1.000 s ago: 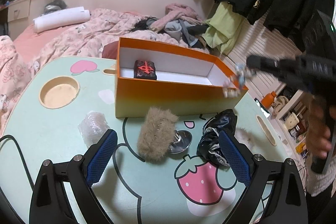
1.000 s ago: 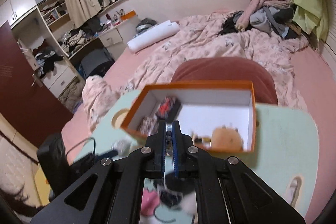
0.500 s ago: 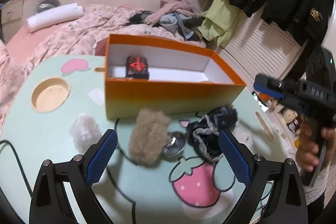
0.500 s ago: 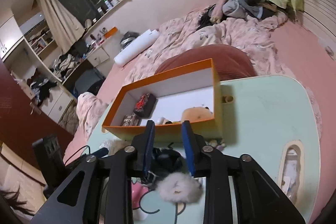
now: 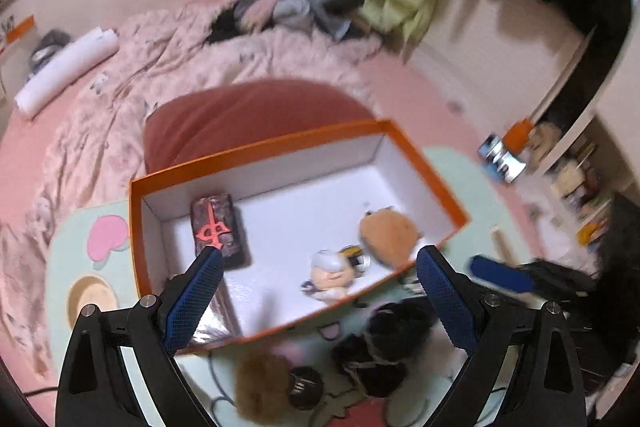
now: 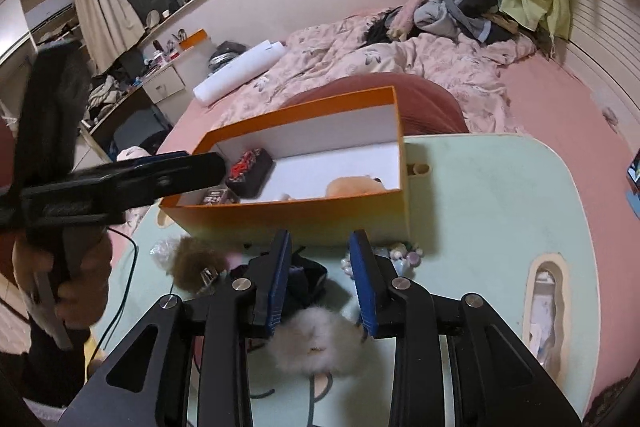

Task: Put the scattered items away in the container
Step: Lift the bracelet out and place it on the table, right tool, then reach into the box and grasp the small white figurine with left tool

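An orange box [image 5: 424, 163] [image 6: 320, 215] stands on the mint table [image 6: 500, 211]. In it lie a dark case with a red mark [image 5: 218, 231], a small figure [image 5: 332, 273] and a tan plush [image 5: 386, 233]. My left gripper [image 5: 316, 291] is open and empty, high above the box's near wall. My right gripper [image 6: 320, 267] is open and empty, low over a white fluffy puff [image 6: 316, 341] and a black bundle [image 6: 300, 279]. A brown fur piece [image 5: 256, 383] [image 6: 192, 263] and a black bundle [image 5: 384, 347] lie in front of the box.
A round metal piece [image 5: 304, 385] lies beside the brown fur. Small pale trinkets [image 6: 400, 251] lie against the box's front. A cable [image 6: 124, 291] runs off the table's left. A bed with pink bedding [image 6: 400, 55] is behind. The table has a slot [image 6: 546, 311] at right.
My left gripper has risen and tilted down over the box, so its contents now show. My right gripper opened wider and dropped back to the table over the white puff.
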`<state>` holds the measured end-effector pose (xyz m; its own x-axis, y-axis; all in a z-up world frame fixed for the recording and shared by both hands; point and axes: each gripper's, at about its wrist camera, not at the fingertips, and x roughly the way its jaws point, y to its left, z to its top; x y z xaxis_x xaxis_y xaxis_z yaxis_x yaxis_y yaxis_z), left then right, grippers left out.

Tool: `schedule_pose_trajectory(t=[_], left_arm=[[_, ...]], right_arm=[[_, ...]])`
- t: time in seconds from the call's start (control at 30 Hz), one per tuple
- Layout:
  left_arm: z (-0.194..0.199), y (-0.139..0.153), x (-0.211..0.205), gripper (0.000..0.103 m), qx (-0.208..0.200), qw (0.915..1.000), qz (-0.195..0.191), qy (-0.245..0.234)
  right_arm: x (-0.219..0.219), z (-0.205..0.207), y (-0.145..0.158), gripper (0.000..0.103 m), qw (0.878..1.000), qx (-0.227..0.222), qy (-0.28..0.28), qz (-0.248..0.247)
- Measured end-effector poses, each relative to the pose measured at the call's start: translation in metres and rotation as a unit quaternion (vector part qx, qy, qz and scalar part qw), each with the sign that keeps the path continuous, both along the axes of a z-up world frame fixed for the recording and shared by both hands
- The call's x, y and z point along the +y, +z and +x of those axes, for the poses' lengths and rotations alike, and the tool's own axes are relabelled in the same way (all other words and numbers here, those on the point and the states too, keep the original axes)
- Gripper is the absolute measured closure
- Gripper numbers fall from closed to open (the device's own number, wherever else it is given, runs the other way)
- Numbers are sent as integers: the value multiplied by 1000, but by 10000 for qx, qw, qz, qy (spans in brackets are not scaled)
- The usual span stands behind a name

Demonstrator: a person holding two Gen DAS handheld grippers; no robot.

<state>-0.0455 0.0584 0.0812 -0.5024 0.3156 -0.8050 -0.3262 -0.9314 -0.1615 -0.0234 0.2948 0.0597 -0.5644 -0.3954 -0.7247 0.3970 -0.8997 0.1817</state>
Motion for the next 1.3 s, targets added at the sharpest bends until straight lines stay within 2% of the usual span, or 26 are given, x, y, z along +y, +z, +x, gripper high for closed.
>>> schedule_pose_trajectory(t=[0.07, 0.1, 0.2, 0.33, 0.47, 0.63, 0.8, 0.97, 1.1, 1.23, 1.3], left_arm=[[-7, -10, 8, 6, -167, 9995, -284, 7], [-11, -14, 9, 6, -282, 9992, -294, -3], [-19, -22, 8, 6, -579, 9983, 56, -41], [-29, -24, 9, 9, -728, 9973, 120, 7], [-40, -22, 9, 9, -1007, 9942, 378, -43], [-54, -23, 11, 9, -1304, 9913, 182, 63], [-59, -31, 19, 10, -1722, 9847, 216, -172], [-65, -41, 24, 21, -2046, 9785, 198, -160], [-61, -51, 28, 39, -2305, 9726, 231, -219], [-55, -52, 31, 40, -2289, 9731, 169, -191], [-57, -57, 30, 40, -2386, 9705, 296, -155]], right_arm=[[5, 0, -1, 71, 10000, -2, -97, 5], [7, -1, -1, 71, 9999, 13, -153, 40], [13, -2, -3, 71, 9994, 38, -277, 195], [20, -3, -3, 71, 9993, -4, -349, 147], [25, -5, -3, 71, 9991, -56, -428, 52], [30, -5, -2, 71, 9987, -94, -495, -21], [36, -5, 2, 71, 9982, -126, -547, -187], [39, -7, 2, 71, 9976, -144, -627, -240], [40, -8, 1, 71, 9974, -192, -643, -260], [42, -9, 0, 71, 9972, -222, -639, -313], [42, -8, 0, 71, 9971, -232, -641, -349]])
